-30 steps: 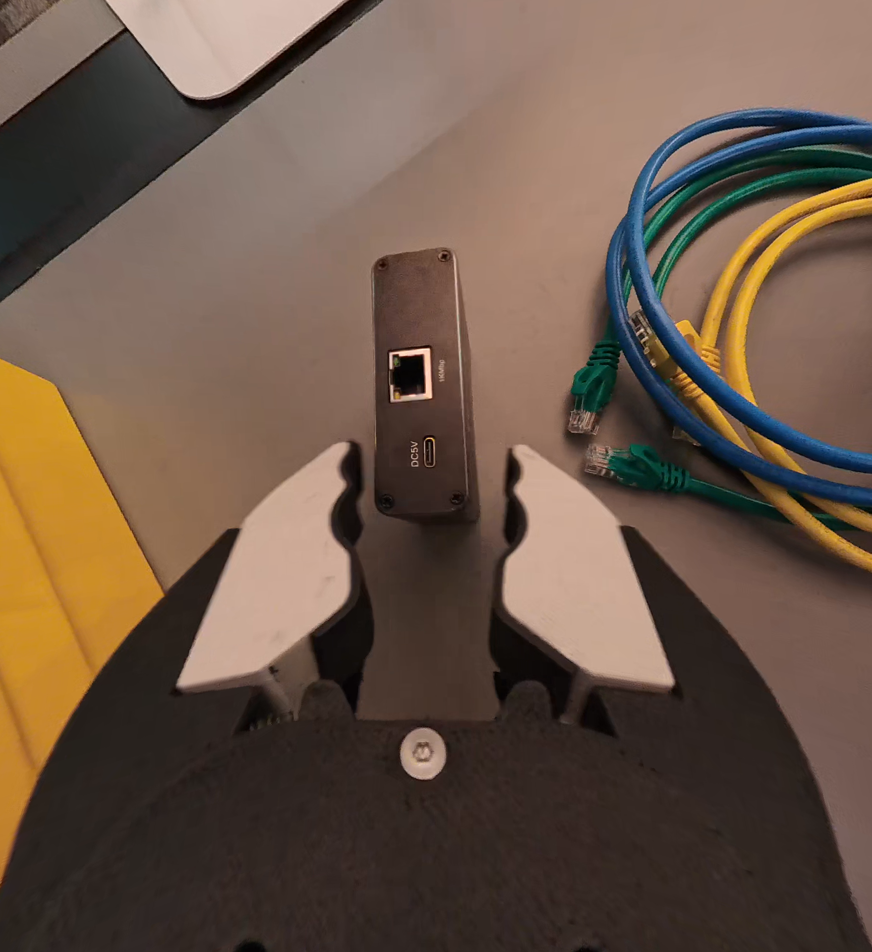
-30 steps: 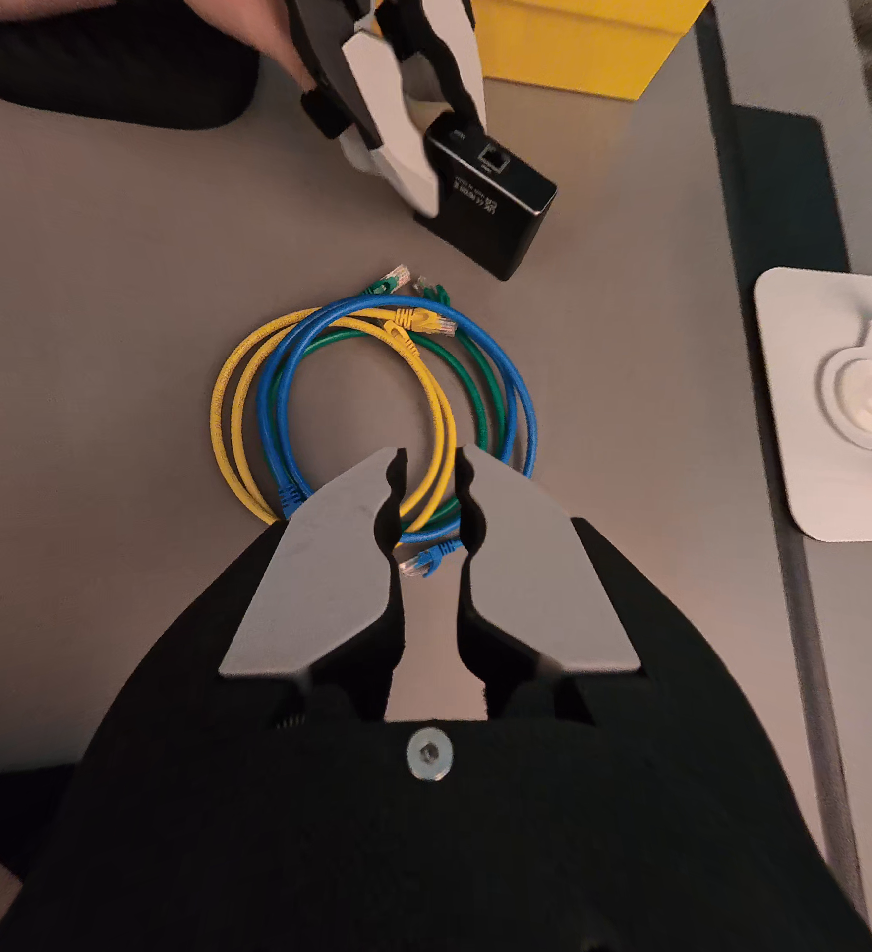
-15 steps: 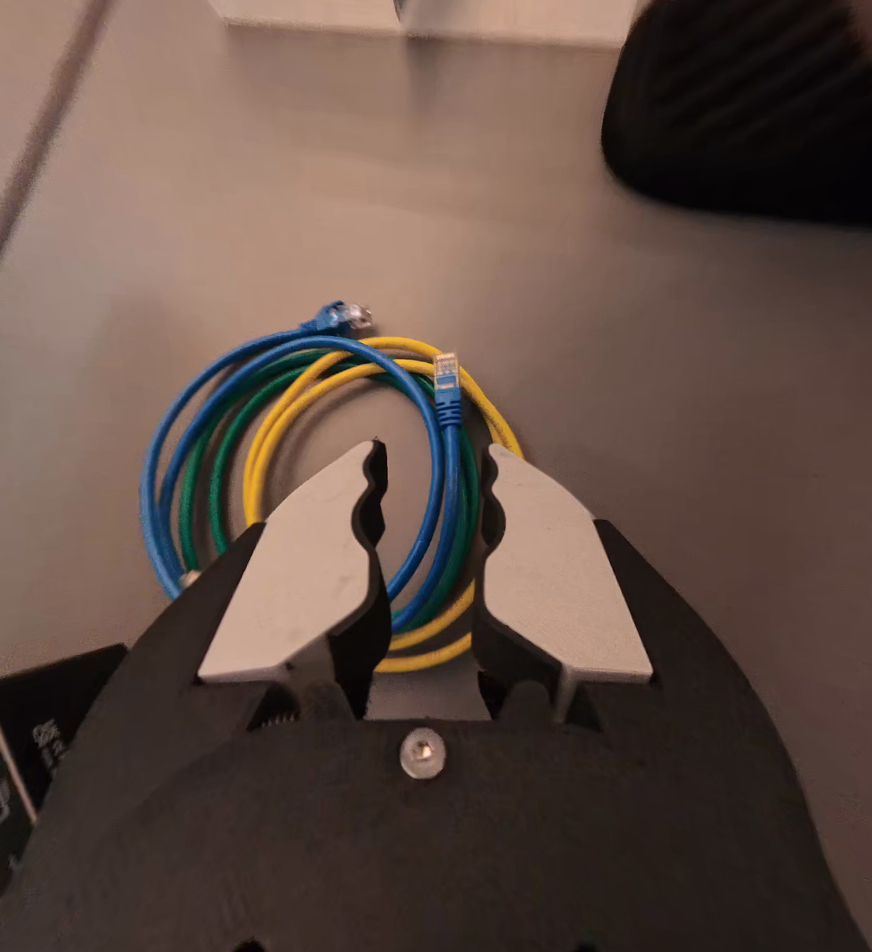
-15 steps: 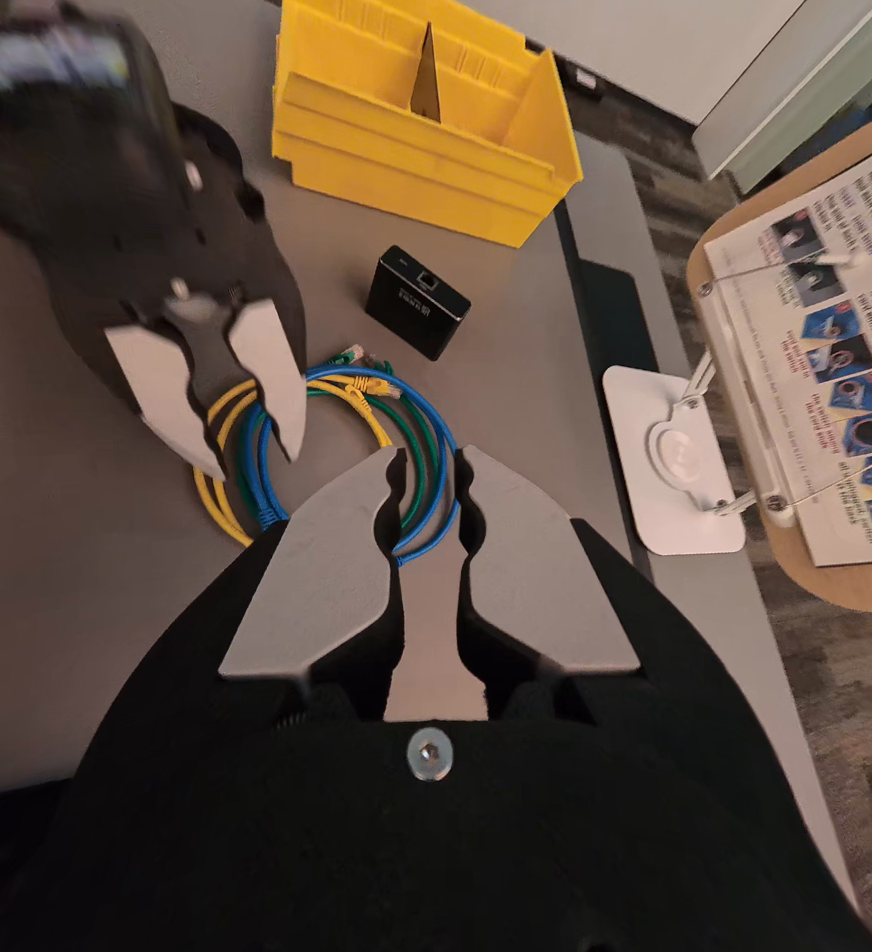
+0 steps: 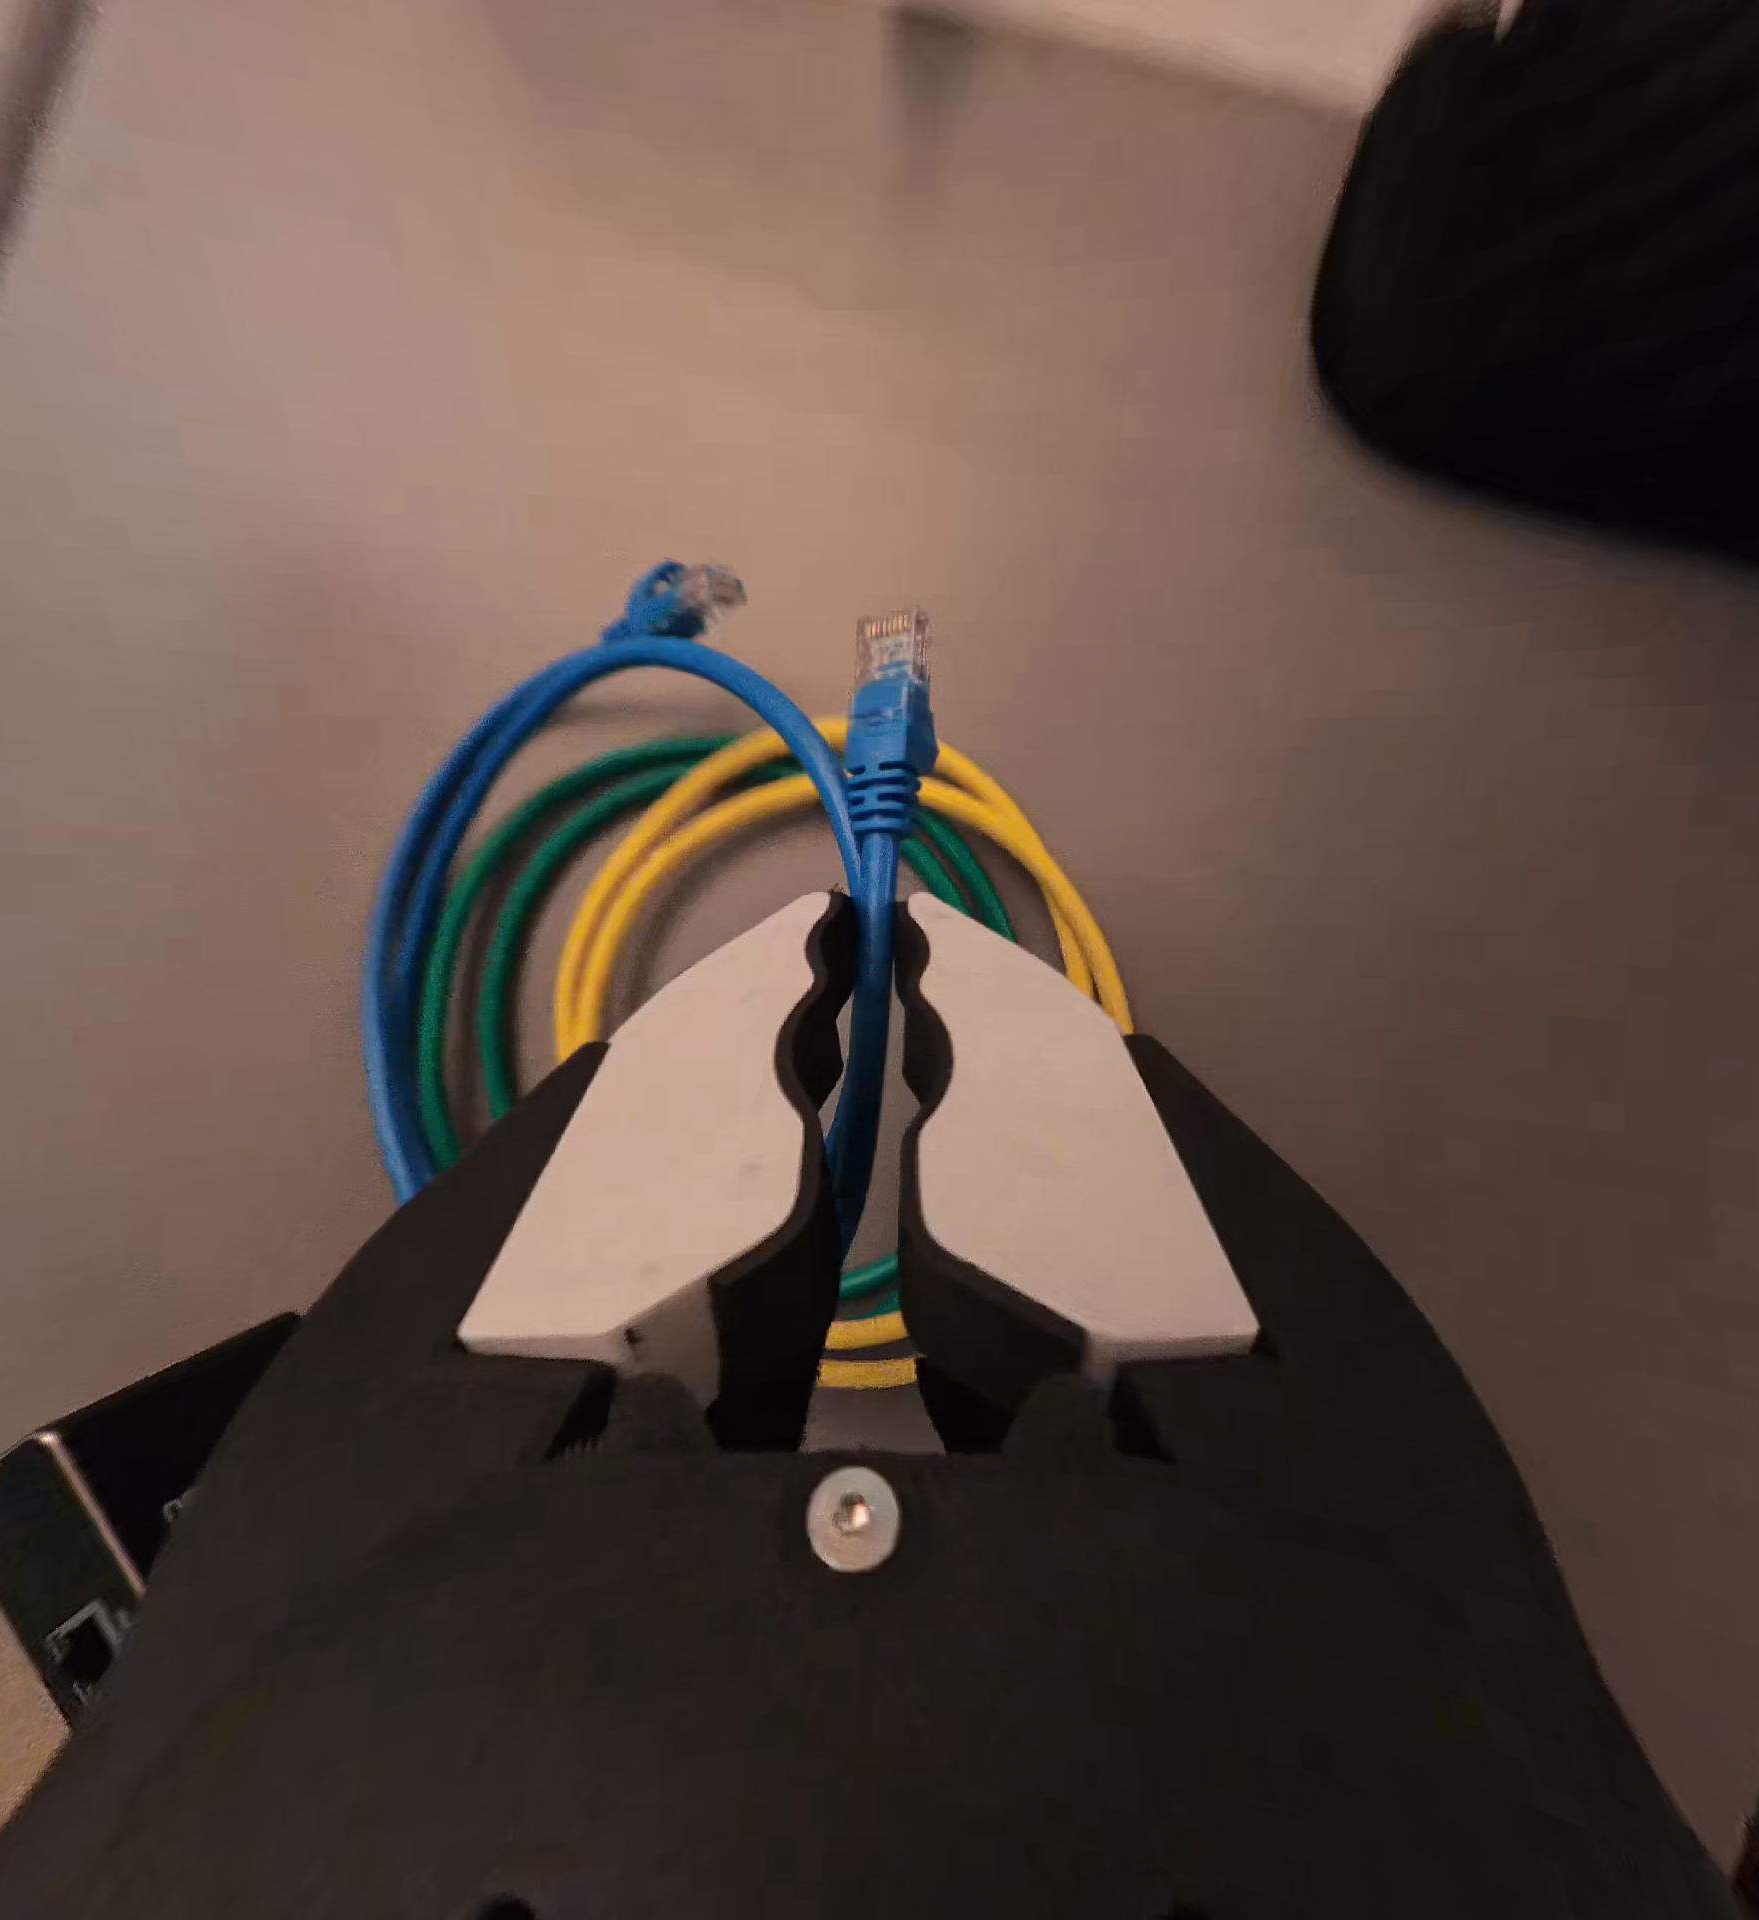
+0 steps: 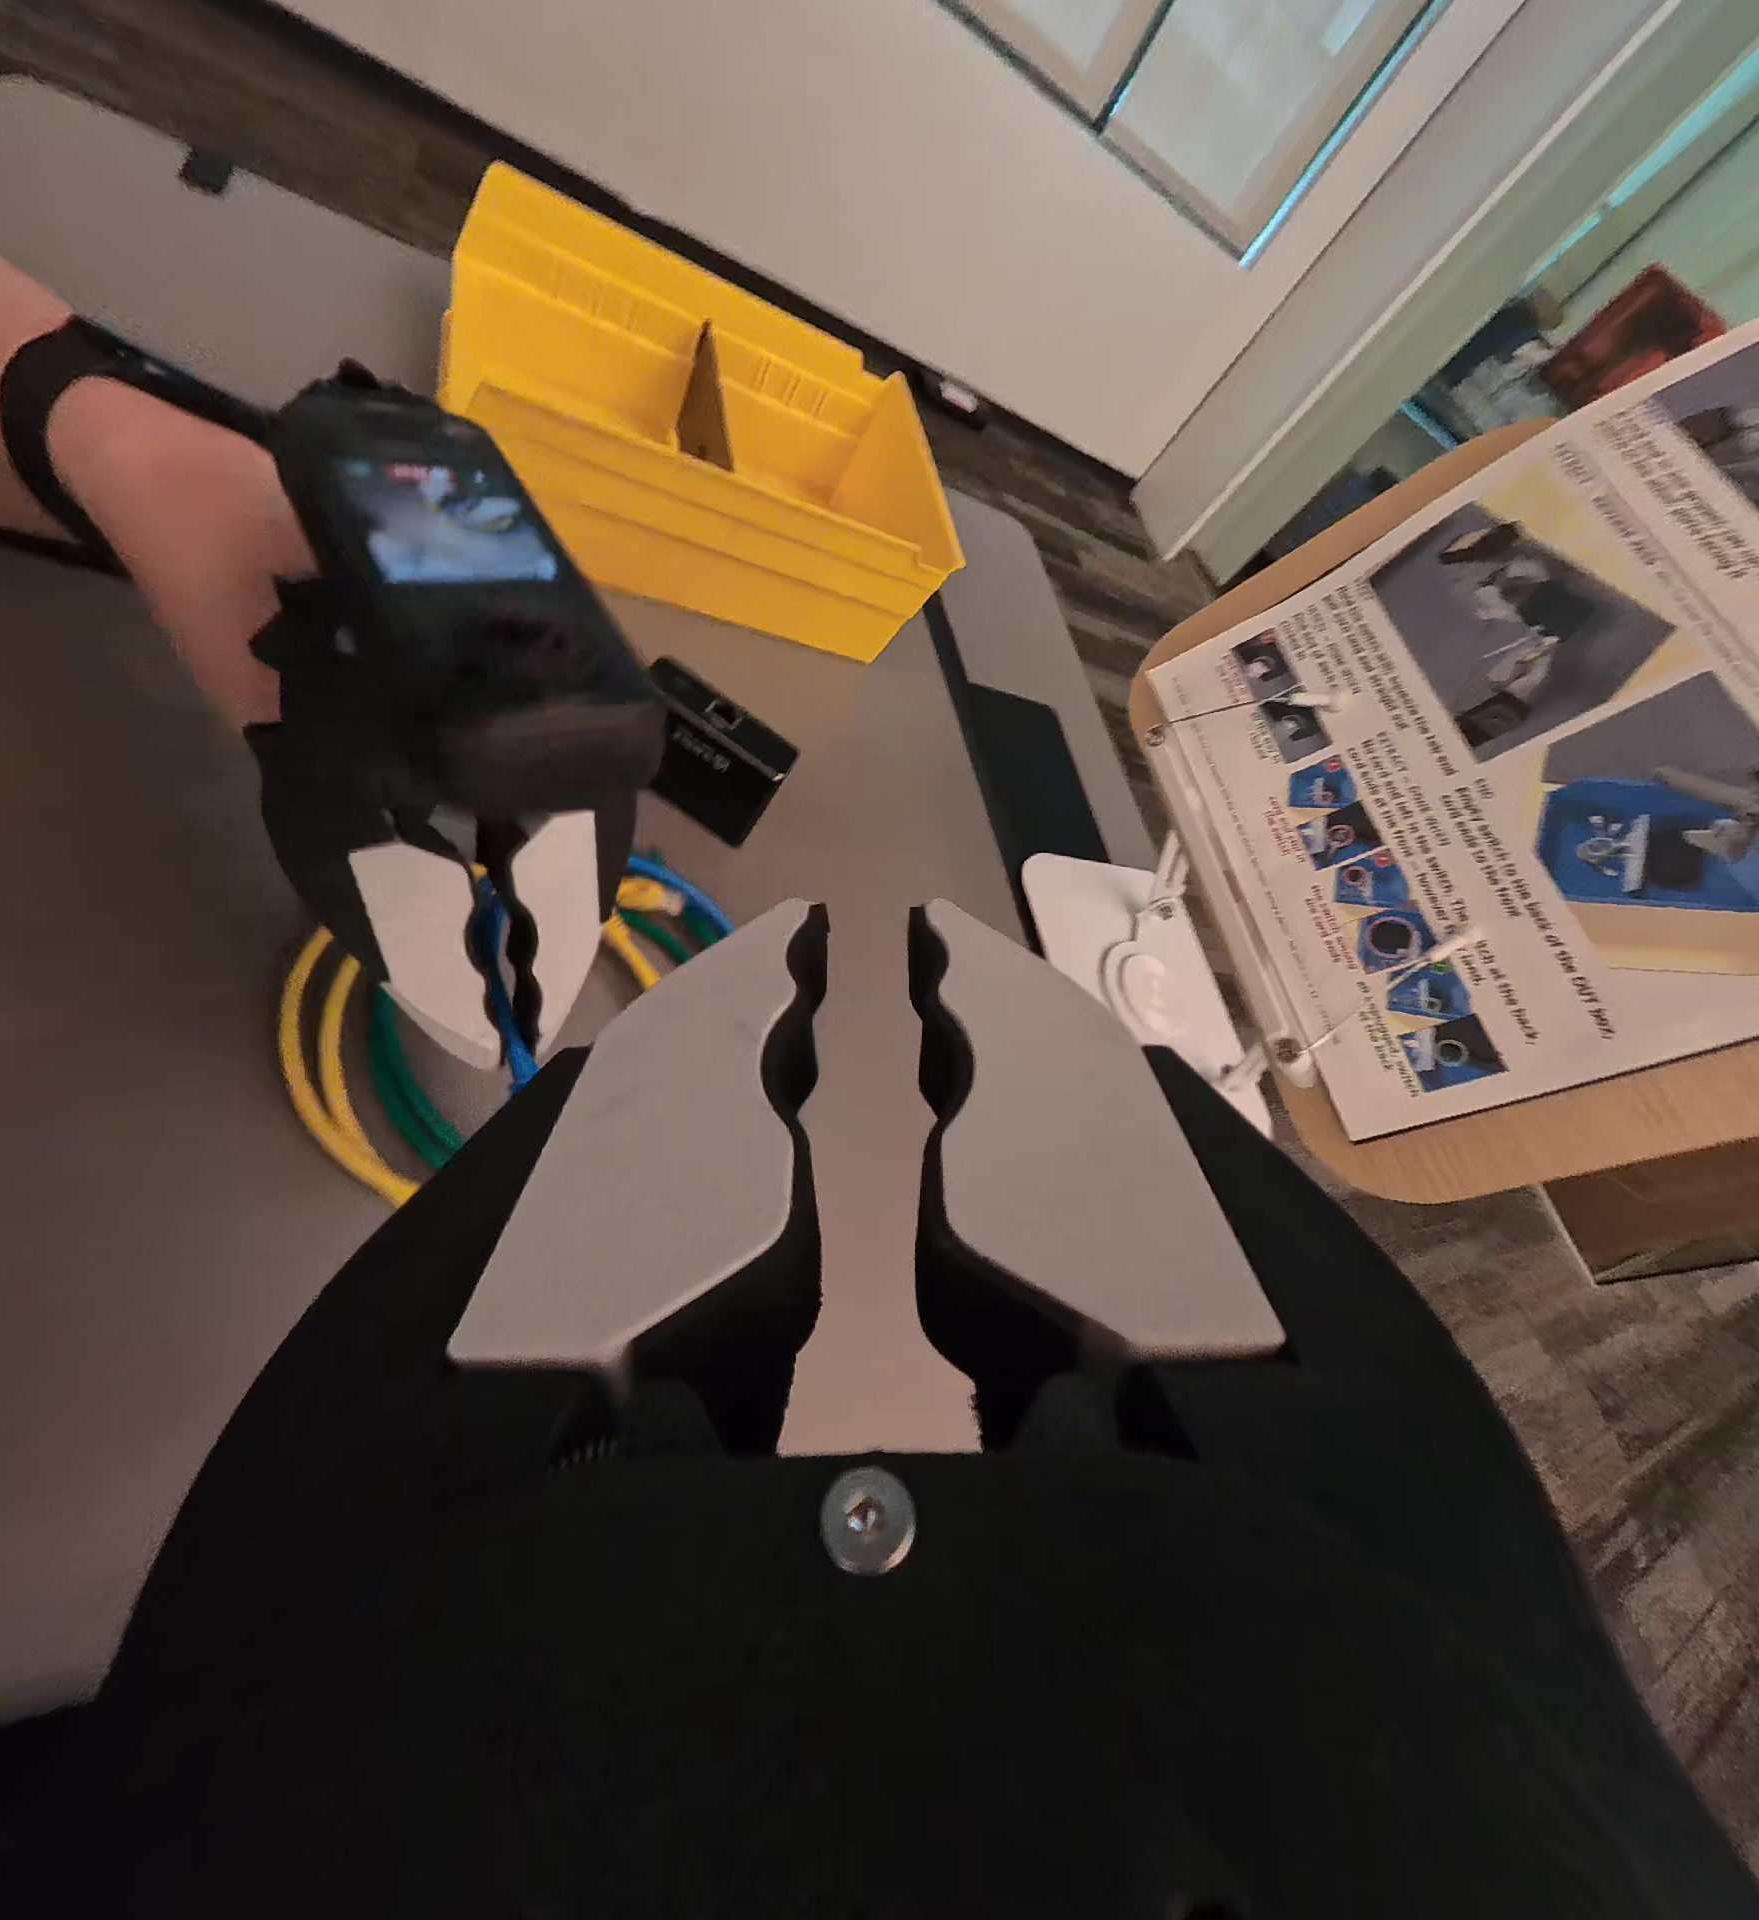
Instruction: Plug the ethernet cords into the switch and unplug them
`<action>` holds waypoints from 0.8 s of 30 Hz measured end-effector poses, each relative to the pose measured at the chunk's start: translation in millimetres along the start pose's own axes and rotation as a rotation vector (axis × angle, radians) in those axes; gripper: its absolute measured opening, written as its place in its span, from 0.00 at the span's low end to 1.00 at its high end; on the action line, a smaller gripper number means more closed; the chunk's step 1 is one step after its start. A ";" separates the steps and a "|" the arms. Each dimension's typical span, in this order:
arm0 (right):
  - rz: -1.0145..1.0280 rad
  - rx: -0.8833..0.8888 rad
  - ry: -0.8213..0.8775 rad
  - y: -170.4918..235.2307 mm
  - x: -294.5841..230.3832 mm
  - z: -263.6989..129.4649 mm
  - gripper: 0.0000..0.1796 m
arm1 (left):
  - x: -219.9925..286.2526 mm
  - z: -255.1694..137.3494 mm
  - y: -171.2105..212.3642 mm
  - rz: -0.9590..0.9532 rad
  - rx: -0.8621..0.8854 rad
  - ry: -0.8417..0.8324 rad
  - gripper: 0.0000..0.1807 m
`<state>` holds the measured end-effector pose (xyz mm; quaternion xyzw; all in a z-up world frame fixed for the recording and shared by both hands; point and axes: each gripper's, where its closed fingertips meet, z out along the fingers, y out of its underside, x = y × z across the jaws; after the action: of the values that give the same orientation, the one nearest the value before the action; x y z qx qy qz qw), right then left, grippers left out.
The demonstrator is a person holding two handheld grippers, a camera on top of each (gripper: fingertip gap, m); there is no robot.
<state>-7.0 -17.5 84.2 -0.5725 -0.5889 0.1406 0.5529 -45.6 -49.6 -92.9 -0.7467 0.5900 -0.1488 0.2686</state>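
Three coiled cords, one pinched

Three ethernet cords lie looped together on the smooth grey table: a blue cord, a green cord and a yellow cord, each round and glossy in its jacket. The left gripper has its pale, flat-faced fingers closed around the blue cord a little behind its plug, the wavy black inner edges of the jaws pressing the cable from both sides. That blue plug, a clear plastic tip on a ribbed blue boot, sticks up past the fingertips. The cord's other plug lies at the far edge of the coil, slightly blurred. Green and yellow loops rest flat on the table under the gripper.

From the right wrist view, the left gripper points down into the coil, a person's hand with a black wrist strap holding its matte black body. The right gripper hangs apart from the cords with its jaws parted and nothing between them, only bare table showing in the gap.

The switch, a small black box with sharp edges and a port in its end face, sits on the table just beyond the coil; in the left wrist view it shows at the lower left corner. Behind it stands a yellow plastic bin with ribbed walls and a divider. To the right, a white stand base rests on the table's edge, and a printed sheet lies on a rounded wooden board.
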 end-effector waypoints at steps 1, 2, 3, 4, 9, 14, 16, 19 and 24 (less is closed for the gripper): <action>0.013 0.026 0.036 -4.2 6.8 -2.0 0.09 | -7.9 -10.8 -12.3 -0.053 0.067 0.010 0.03; 0.032 0.057 0.083 -8.9 15.6 -4.2 0.09 | -16.5 -22.1 -25.0 -0.111 0.139 0.025 0.03; 0.062 0.089 0.128 -13.0 24.5 -6.9 0.08 | -25.4 -33.6 -38.1 -0.175 0.220 0.048 0.03; 0.103 0.120 0.161 -16.3 32.1 -9.3 0.09 | -34.0 -45.0 -51.1 -0.243 0.307 0.081 0.03; 0.401 0.294 0.266 -24.9 66.6 -18.8 0.12 | -65.8 -101.9 -99.8 -0.542 0.783 0.378 0.03; 0.704 0.545 0.152 -36.1 74.2 -8.3 0.13 | -82.2 -128.5 -101.9 -0.622 1.016 0.477 0.03; 0.748 0.582 0.075 -41.5 66.4 6.1 0.14 | -87.5 -133.3 -98.1 -0.612 1.043 0.424 0.03; 0.707 0.534 0.086 -37.8 57.3 32.4 0.15 | -88.4 -140.7 -96.4 -0.589 1.057 0.399 0.03; 0.652 0.528 0.077 -40.7 43.5 55.2 0.15 | -81.5 -142.5 -98.6 -0.528 1.084 0.400 0.03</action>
<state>-61.4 32.0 118.7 -0.5725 -0.2996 0.4328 0.6287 -64.5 12.4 87.3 -0.5828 0.2655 -0.6243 0.4473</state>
